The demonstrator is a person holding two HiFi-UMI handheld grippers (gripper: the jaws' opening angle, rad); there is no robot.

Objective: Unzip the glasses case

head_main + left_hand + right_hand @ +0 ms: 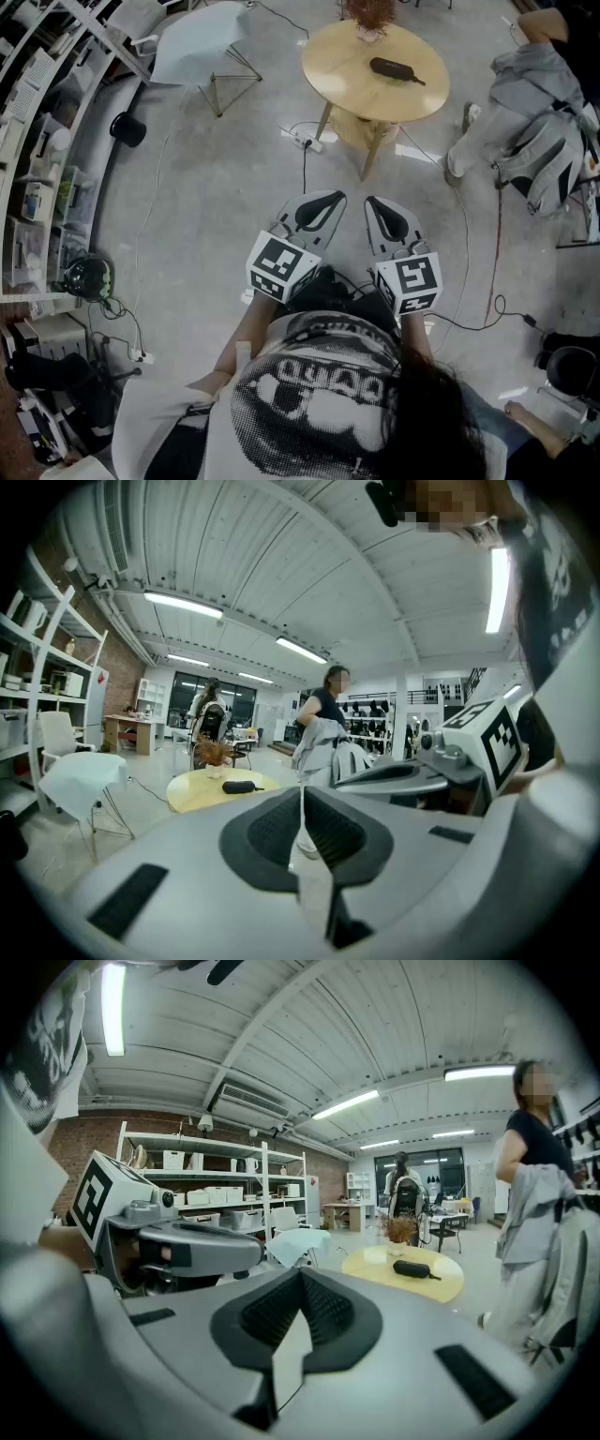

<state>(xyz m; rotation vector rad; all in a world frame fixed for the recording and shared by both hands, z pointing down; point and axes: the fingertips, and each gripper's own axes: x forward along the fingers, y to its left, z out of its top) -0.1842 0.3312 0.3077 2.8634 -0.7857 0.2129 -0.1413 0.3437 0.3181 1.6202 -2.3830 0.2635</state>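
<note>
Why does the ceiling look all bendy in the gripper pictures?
Left gripper view: a wide lens curves the ceiling and darkens the corners; a lamp glares white. Right gripper view: same bending, shelves lean. Head view: less bent, round table sharp.

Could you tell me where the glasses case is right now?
In the head view, the glasses case lies on the round wooden table at the top, near the dried plant.

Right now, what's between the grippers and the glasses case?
Head view: just concrete floor, a power strip and the round table edge, before the glasses case. Left gripper and right gripper both shut.
</note>
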